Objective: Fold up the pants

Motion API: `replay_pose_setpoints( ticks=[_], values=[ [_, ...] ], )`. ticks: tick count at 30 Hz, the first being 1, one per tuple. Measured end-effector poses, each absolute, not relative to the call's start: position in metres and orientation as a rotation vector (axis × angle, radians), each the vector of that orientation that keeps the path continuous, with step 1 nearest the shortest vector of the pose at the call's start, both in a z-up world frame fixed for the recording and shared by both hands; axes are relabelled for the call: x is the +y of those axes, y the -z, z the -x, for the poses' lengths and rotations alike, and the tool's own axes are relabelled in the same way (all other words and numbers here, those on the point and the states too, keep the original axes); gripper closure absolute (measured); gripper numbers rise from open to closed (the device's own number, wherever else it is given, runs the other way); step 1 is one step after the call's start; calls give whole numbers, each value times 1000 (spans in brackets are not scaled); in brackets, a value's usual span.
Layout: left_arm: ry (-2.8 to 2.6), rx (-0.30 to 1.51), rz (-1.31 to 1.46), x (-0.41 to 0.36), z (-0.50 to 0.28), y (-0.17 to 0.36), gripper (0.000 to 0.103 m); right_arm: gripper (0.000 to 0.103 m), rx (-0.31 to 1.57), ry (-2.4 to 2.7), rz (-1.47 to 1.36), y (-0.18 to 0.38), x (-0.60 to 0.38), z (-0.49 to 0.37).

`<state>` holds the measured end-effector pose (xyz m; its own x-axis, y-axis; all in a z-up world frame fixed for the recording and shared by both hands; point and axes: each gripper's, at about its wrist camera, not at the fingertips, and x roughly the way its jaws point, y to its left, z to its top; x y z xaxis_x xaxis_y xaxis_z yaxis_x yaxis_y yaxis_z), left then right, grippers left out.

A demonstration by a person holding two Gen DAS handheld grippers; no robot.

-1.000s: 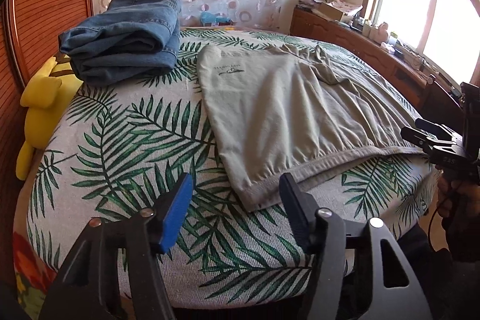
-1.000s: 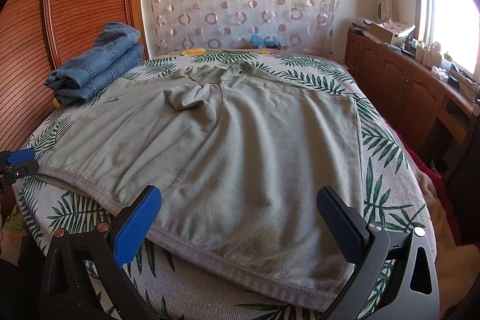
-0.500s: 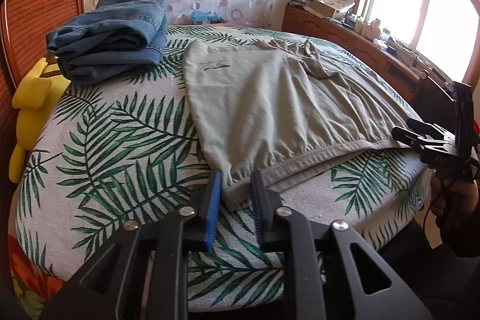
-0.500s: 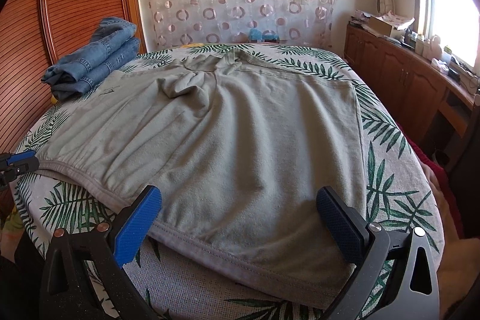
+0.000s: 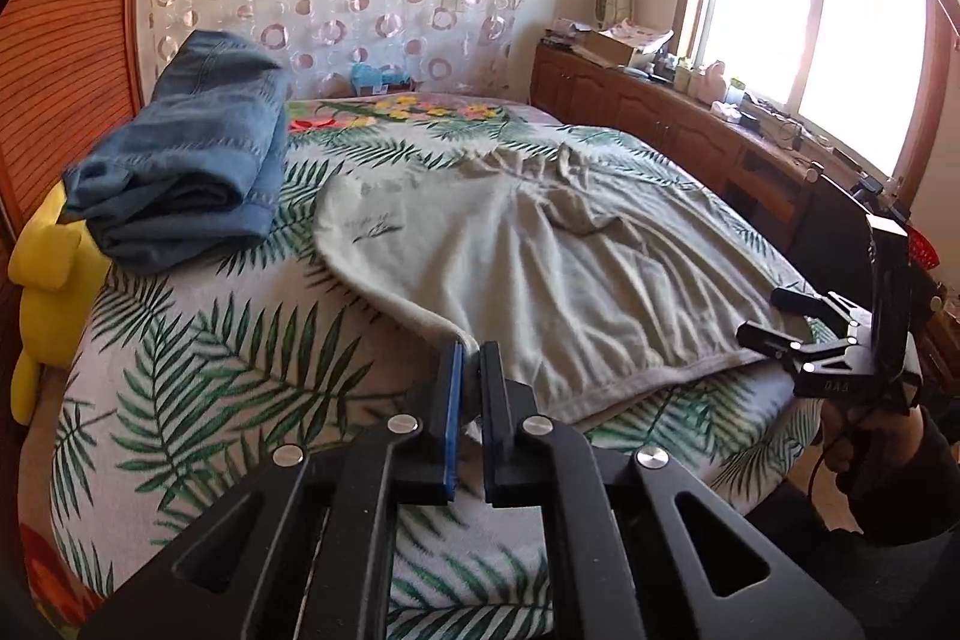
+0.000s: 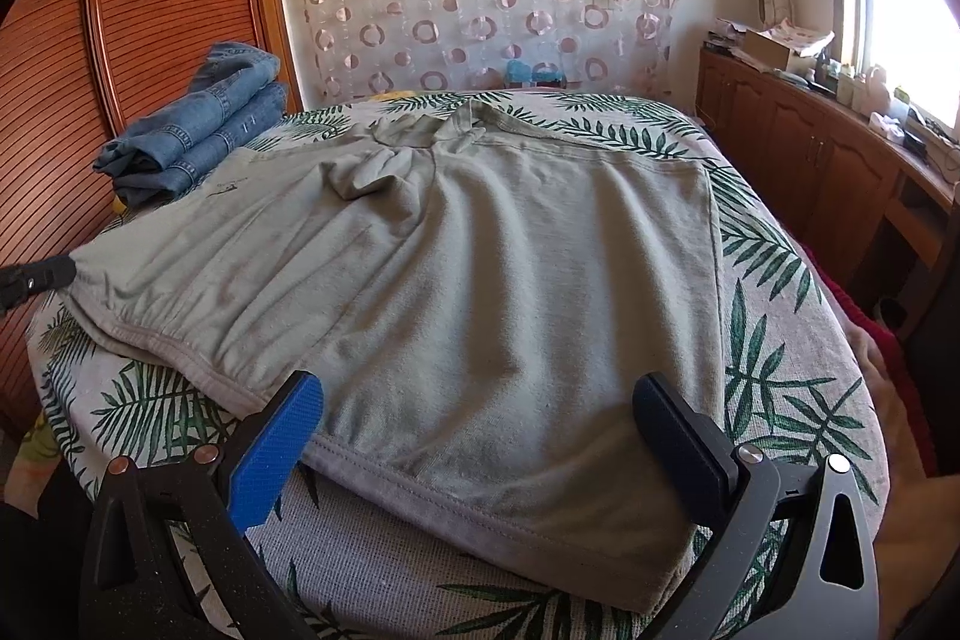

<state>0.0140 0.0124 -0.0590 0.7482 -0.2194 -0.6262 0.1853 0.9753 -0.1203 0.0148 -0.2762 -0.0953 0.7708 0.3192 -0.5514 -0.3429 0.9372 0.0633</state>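
Grey pants lie spread flat on the palm-leaf bedspread. My left gripper has its jaws closing tight, and the blue pads pinch the pants' near left corner, which is raised a little off the bed. In the right wrist view the pants fill the middle, and my right gripper stands open over their near hem with its fingers wide apart. The left gripper shows at that view's left edge, on the corner. The right gripper, held by a hand, shows at the left wrist view's right side.
Folded blue jeans sit at the bed's far left, also visible as jeans. A yellow plush toy hangs beside the bed on the left. A wooden cabinet with clutter runs under the window at right.
The left gripper went from open to shut on the pants' near left corner, then rose with it. The right gripper stayed open and hardly moved.
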Motion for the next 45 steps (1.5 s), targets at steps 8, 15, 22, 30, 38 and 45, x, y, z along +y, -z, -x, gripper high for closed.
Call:
replay_pose_setpoints(
  ticks=[8,15,22,30,38,45],
  values=[
    [300,654,-19,-31,-40,34,97,1,567,-362,18,91,-294,-11],
    [382,633,-57,-71,-60,19,97,3,553,-364,3,91,-307,-7],
    [463,624,-75,-104,-76,8,97,3,549,-353,-10,90,-316,-6],
    [421,650,-68,-101,-83,17,96,3,550,-339,-16,90,-315,-7],
    [348,610,-24,-60,-66,14,20,3,548,-349,10,84,-301,-12],
    [257,635,13,-24,-61,37,19,7,526,-377,25,77,-283,-19]
  ],
)
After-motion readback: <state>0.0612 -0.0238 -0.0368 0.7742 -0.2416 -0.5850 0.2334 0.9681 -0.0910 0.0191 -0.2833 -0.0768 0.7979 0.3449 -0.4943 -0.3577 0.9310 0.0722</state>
